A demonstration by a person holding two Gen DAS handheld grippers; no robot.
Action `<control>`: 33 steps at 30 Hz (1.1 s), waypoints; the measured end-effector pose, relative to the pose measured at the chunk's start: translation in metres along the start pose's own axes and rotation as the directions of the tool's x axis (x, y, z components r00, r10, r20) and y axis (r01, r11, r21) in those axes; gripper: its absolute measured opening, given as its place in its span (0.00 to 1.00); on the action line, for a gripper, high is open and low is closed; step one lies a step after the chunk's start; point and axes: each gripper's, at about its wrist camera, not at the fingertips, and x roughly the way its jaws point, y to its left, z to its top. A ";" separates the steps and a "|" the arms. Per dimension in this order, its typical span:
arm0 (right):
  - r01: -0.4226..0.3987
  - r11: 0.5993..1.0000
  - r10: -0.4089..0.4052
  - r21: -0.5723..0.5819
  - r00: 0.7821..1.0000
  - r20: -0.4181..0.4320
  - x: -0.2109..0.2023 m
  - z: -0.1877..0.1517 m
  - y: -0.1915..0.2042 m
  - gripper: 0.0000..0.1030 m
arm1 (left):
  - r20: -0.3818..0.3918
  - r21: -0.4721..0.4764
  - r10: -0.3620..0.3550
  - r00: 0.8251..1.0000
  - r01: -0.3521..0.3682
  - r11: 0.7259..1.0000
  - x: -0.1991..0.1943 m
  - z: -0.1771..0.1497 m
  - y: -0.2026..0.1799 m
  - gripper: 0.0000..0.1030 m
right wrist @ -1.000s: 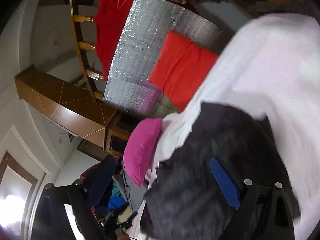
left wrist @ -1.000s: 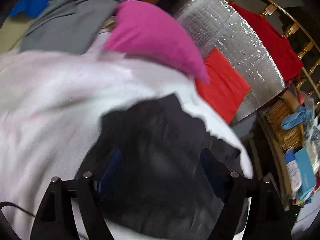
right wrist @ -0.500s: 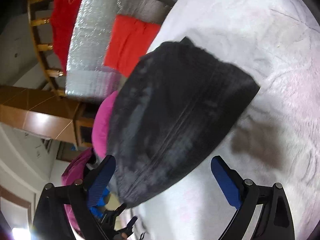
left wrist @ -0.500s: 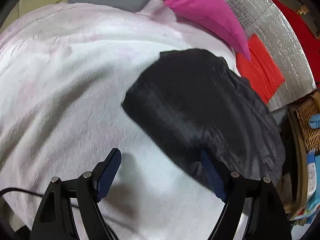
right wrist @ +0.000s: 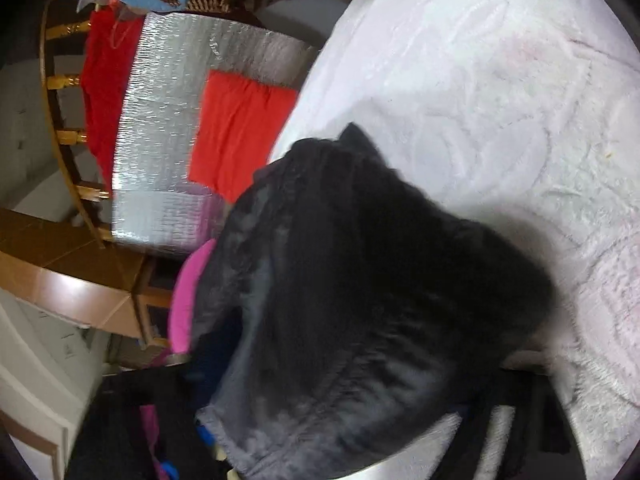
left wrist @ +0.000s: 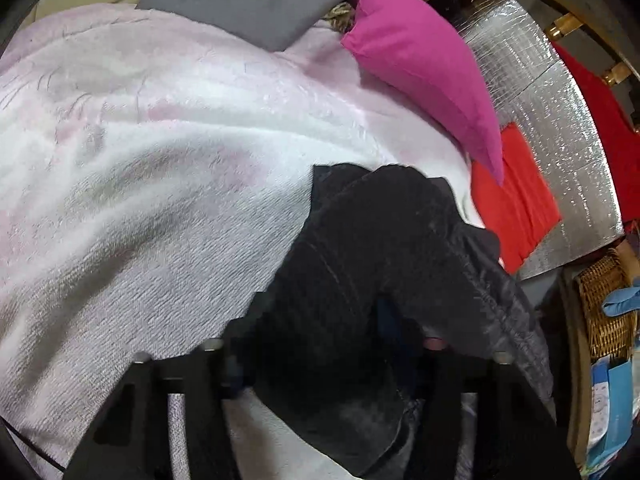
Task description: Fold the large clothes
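Observation:
A black garment (left wrist: pixel 380 240) lies on a white and pale pink fleece blanket (left wrist: pixel 140 160). In the left wrist view its near edge is bunched up into a ridge between the fingers of my left gripper (left wrist: pixel 328 352). Those jaws are closing on the fold, and the cloth hides most of both pads. In the right wrist view the same black garment (right wrist: pixel 360 280) fills the lower middle and drapes over my right gripper (right wrist: pixel 352 384). That gripper's jaws are also closing, with cloth gathered between them and its fingers almost fully covered.
A magenta cushion (left wrist: pixel 420 64) and a grey garment (left wrist: pixel 248 0) lie at the blanket's far edge. Beyond are a silver foil mat (right wrist: pixel 168 100) with a folded red cloth (right wrist: pixel 240 128), a wooden rail (right wrist: pixel 52 120) and a wicker basket (left wrist: pixel 600 304).
Both grippers have come down onto the black garment and their jaws have narrowed. Its edge, flat half a second ago, is now bunched between the fingers of each gripper.

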 end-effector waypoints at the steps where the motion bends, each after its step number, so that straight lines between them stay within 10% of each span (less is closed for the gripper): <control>1: 0.026 1.000 -0.026 -0.013 1.000 0.002 0.000 -0.001 0.000 0.45 | 0.004 0.009 -0.002 1.000 0.002 1.000 -0.001 -0.001 -0.002 0.42; 17: 0.040 0.963 -0.040 -0.266 0.999 0.008 -0.082 -0.039 0.029 0.32 | 0.004 0.075 -0.015 1.000 0.015 0.997 -0.071 -0.033 0.012 0.27; 28: 0.178 0.907 -0.232 -0.382 0.968 -0.098 -0.118 -0.059 0.025 0.61 | -0.071 0.145 0.078 0.994 -0.067 0.987 -0.117 -0.045 0.034 0.54; 33: 0.133 0.820 -0.227 -0.557 0.969 -0.103 -0.152 -0.059 0.076 0.63 | 0.136 0.299 0.050 0.989 -0.089 0.950 -0.152 -0.044 -0.021 0.70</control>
